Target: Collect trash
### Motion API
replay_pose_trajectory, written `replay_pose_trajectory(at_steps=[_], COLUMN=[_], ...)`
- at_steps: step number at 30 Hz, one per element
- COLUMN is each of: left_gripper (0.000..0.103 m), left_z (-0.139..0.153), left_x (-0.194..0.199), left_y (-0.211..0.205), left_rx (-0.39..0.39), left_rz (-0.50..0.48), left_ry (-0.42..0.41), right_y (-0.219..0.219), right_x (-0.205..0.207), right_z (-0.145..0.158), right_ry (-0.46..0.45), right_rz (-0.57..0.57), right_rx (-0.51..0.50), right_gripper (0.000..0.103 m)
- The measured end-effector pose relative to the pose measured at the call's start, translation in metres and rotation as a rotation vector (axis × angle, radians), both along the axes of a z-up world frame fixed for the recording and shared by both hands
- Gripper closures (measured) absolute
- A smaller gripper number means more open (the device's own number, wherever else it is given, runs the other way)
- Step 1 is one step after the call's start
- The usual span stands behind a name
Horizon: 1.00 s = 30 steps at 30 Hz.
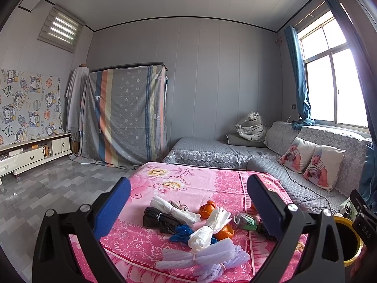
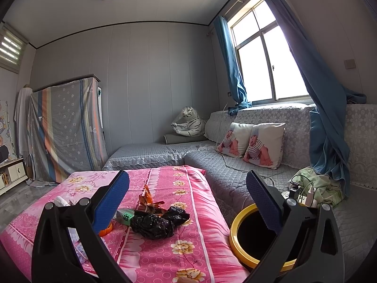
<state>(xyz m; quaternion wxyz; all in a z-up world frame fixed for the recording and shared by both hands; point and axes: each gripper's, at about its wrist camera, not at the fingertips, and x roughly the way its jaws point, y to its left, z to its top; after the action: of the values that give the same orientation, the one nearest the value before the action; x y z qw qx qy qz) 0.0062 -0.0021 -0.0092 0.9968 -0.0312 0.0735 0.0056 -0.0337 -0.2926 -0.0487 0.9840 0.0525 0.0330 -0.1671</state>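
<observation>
Several pieces of trash lie on the pink flowered table cloth [image 1: 179,179]: a purple foam net [image 1: 202,257], white bags [image 1: 207,228], a blue scrap [image 1: 182,232], a black bag [image 1: 160,219], orange wrappers [image 1: 207,208] and a green packet [image 1: 246,221]. My left gripper [image 1: 188,212] is open and empty above them. In the right wrist view black bags [image 2: 155,225], an orange wrapper [image 2: 148,200] and the green packet [image 2: 124,217] lie on the cloth [image 2: 193,231]. My right gripper [image 2: 188,205] is open and empty. A yellow-rimmed bin [image 2: 233,231] stands right of the table.
A grey quilted sofa [image 2: 235,179] with two baby-print pillows [image 2: 252,143] runs along the right under the window. A power strip with cables [image 2: 304,195] and a green cloth lie on it. A cloth-covered wardrobe [image 1: 124,113] and a white TV cabinet [image 1: 30,155] stand at the left.
</observation>
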Motion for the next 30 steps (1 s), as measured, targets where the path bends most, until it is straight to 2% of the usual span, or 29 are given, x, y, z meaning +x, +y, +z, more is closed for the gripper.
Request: replay_pose_trajectory(at_steps=[30], left_gripper=[0.008], left_z=[0.0004], left_x=[-0.0009], left_y=[-0.0018], left_rx=[0.005], left_rz=[-0.002], left_ry=[0.002], right_y=[-0.0003], right_x=[-0.0006], right_z=[0.0002], right_ry=[0.003], right_rz=[0.002], right_rx=[-0.001], right_gripper=[0.008])
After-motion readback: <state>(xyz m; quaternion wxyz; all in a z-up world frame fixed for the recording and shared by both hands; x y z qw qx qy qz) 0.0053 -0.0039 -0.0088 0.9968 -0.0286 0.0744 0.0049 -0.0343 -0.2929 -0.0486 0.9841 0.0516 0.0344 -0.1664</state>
